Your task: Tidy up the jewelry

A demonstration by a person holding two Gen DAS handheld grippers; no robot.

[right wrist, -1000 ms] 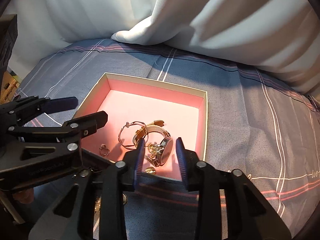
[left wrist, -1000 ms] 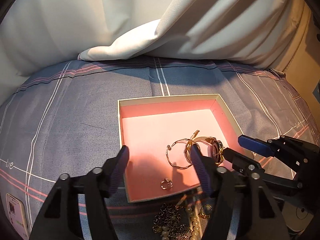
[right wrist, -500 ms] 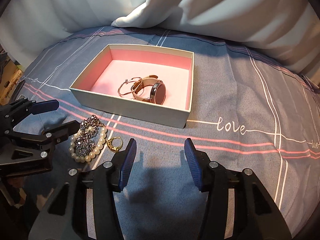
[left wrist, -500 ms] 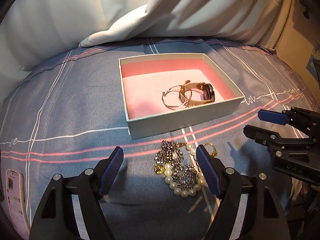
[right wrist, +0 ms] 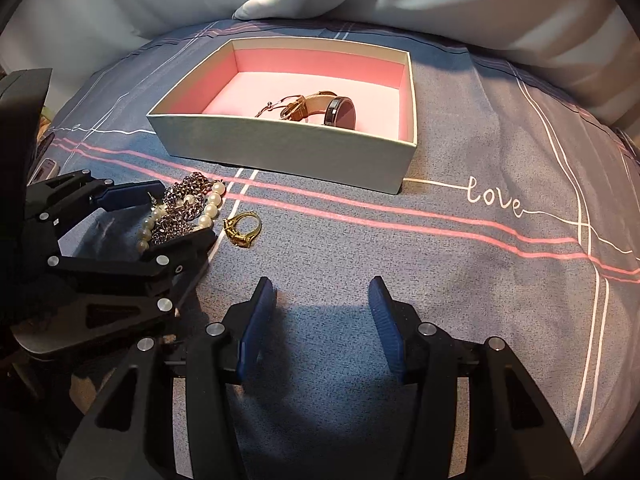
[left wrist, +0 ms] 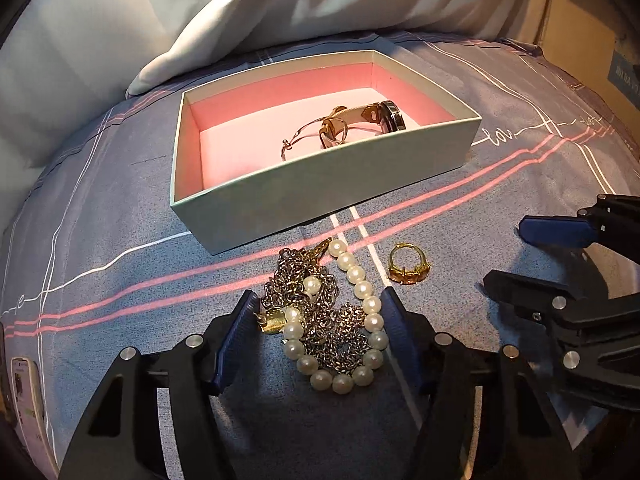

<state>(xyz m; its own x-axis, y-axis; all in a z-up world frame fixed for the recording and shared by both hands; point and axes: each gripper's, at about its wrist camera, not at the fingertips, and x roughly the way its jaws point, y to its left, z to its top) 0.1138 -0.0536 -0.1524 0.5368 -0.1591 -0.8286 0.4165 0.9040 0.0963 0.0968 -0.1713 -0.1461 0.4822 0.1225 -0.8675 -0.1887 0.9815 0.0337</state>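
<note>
Pearl-and-chain tangle (left wrist: 328, 316): limp, light, likely to snag and trail; best pinched across bunched middle. Lies on bedspread (left wrist: 120, 184) before box (left wrist: 320, 184) near wall, between left tongs (left wrist: 318, 312), jaws closing, not yet pressing. Right tongs (right wrist: 320, 312) open, empty, ring (right wrist: 242, 229) near.

You see a grey-blue bedsheet (left wrist: 120, 184) crossed by white and pink lines, with "love" in white script. The box (left wrist: 320, 188) is pale mint outside, pink inside. White pearls (left wrist: 362, 288) tangle with a silvery chain (left wrist: 296, 280); the ring (left wrist: 408, 266) is gold. The pads (right wrist: 256, 332) are blue on black grippers.
</note>
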